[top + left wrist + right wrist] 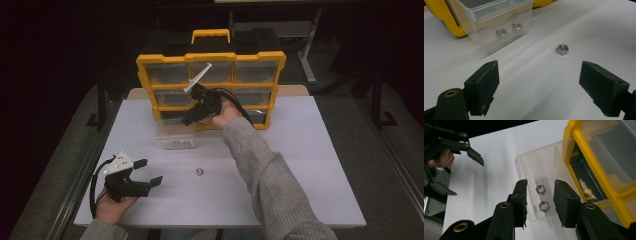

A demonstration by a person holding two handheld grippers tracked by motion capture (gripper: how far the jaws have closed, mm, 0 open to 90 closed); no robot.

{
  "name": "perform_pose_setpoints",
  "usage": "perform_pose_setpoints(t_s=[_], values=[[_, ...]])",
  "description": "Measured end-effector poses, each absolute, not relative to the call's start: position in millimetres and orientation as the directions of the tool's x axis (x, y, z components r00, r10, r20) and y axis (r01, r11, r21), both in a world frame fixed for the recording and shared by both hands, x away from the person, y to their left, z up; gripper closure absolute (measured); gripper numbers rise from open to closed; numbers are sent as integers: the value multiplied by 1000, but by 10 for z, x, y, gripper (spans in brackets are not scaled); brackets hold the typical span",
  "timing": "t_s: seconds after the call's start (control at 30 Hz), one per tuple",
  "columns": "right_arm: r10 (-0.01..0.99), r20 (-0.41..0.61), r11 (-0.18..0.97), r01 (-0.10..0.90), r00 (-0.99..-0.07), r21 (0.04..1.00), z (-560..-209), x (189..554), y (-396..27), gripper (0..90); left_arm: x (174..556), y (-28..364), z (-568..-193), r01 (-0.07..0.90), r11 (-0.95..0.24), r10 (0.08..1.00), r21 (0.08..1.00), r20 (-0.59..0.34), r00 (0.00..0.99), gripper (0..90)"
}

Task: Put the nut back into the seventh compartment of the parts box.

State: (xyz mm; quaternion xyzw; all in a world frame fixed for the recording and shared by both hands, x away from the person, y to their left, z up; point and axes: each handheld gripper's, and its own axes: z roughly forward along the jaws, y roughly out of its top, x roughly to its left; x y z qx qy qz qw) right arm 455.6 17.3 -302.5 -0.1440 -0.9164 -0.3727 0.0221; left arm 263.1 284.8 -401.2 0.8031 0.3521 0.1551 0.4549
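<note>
Right gripper (540, 200) part open above clear drawer (534, 167), empty; left gripper (539, 87) wide open.

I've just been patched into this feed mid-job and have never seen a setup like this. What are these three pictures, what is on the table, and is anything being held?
There is no robot arm here: a person holds a two-jaw tool in each hand. The high view looks down on the white table from the person's side. The other two pictures come from cameras riding on the tools, looking along their black jaws.

On the table stands a yellow drawer organizer. One clear drawer is pulled out in front of it, with two nuts inside. A loose nut lies on the bare table.

The left gripper rests near the table's front left, jaws wide open, facing the loose nut. The right gripper is above the drawer with its jaws a little apart and nothing between its pads. Neither holds anything.
</note>
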Motion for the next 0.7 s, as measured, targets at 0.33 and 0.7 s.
perform_pose_setpoints(t_s=[0.33, 0.7], values=[[235, 124, 651, 251, -964, 716, -3001, 4419, -97, 586, 2630, 2835, -4018, 419, -343, 704, 841, -65, 708, 166], [248, 134, 645, 267, -959, 717, -3141, 4285, -277, 534, 2631, 2846, -4016, 426, -336, 708, 840, -72, 702, 165]])
